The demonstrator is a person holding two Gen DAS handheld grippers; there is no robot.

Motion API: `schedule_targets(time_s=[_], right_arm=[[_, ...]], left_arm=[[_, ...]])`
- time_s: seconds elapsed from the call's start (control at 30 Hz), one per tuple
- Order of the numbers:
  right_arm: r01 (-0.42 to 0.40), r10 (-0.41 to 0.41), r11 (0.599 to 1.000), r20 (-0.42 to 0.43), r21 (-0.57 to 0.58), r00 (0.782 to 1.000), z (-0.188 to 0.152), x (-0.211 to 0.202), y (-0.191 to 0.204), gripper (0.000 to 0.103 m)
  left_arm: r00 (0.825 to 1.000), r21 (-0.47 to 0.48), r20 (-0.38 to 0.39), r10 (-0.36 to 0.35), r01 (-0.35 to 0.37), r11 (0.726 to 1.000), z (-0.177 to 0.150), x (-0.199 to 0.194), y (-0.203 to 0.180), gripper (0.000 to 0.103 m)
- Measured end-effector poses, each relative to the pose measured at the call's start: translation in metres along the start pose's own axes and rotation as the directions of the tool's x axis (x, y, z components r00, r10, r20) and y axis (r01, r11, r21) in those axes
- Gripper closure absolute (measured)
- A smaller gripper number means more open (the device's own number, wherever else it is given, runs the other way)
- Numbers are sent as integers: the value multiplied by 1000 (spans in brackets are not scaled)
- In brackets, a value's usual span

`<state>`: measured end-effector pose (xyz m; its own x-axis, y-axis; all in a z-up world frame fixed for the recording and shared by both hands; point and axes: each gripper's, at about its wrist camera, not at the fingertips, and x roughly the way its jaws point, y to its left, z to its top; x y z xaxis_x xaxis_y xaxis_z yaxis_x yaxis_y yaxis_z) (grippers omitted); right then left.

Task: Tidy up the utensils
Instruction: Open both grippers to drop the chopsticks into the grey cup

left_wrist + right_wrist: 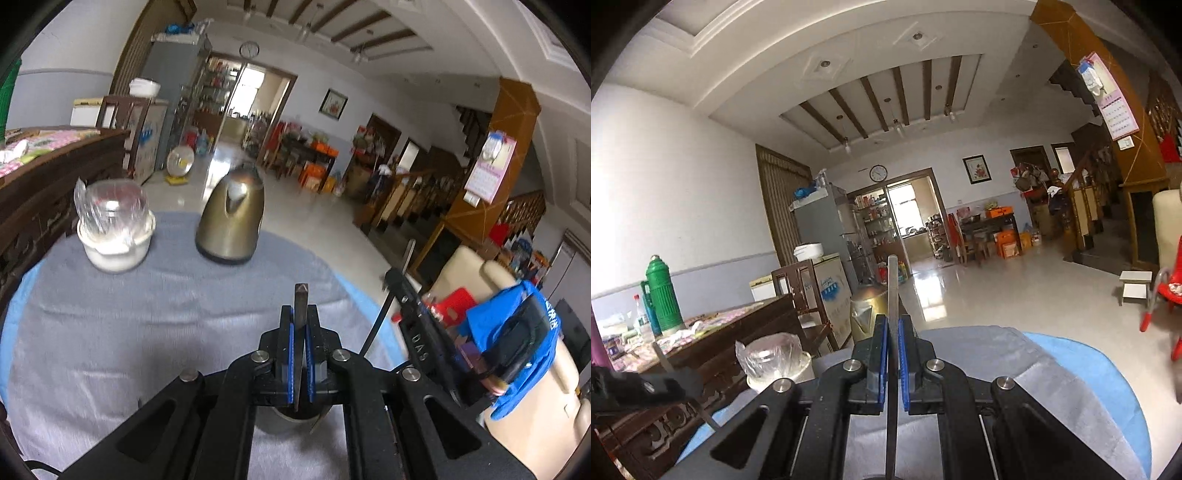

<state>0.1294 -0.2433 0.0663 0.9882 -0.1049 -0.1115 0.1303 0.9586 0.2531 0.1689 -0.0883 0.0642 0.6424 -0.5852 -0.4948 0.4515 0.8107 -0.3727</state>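
My left gripper (300, 314) is shut on a dark flat utensil handle (300, 295) that stands up between its blue pads; its lower end reaches down to a metal cup (284, 421) seen under the jaws. My right gripper (894, 325) is shut on a grey flat metal utensil handle (892, 291) that sticks up past the fingertips. The right gripper also shows in the left wrist view (400, 284) at the right with its utensil, beyond the table edge. The left gripper shows at the lower left of the right wrist view (661, 384), blurred.
A round table with a grey cloth (147, 314) over a blue cover holds a brass-coloured kettle (231, 218) and a white bowl topped by a clear plastic-wrapped lid (114, 229). A dark wooden sideboard (720, 343) with a green thermos (663, 295) stands left. A cream chair (535, 424) stands right.
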Motion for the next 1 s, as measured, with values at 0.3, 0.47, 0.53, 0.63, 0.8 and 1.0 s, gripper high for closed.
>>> schedule_targets(time_s=[0.3, 0.47, 0.53, 0.63, 0.8, 1.0], right_arm=[[-10, 11, 999, -43, 37, 999, -18, -11, -22, 97], [-32, 35, 999, -62, 44, 997, -24, -16, -24, 97], [-49, 53, 998, -76, 46, 996, -27, -21, -26, 97], [-88, 96, 993, -124, 75, 988, -33, -24, -29, 95], [-106, 127, 988, -197, 116, 972, -35, -32, -36, 71], [-98, 119, 981, -120, 166, 986, -29, -70, -55, 45]], left_arm=[[997, -8, -73, 19, -20, 1000, -22, 8, -3, 97], [996, -11, -89, 25, -26, 1000, -27, 5, 5, 91], [995, -22, -96, 23, -25, 999, -28, 3, 9, 84], [995, -38, -97, 24, -27, 999, -31, -3, 14, 67], [994, -50, -100, 34, -39, 998, -37, -17, 25, 57], [992, -58, -86, 94, -100, 993, -51, -42, 48, 50]])
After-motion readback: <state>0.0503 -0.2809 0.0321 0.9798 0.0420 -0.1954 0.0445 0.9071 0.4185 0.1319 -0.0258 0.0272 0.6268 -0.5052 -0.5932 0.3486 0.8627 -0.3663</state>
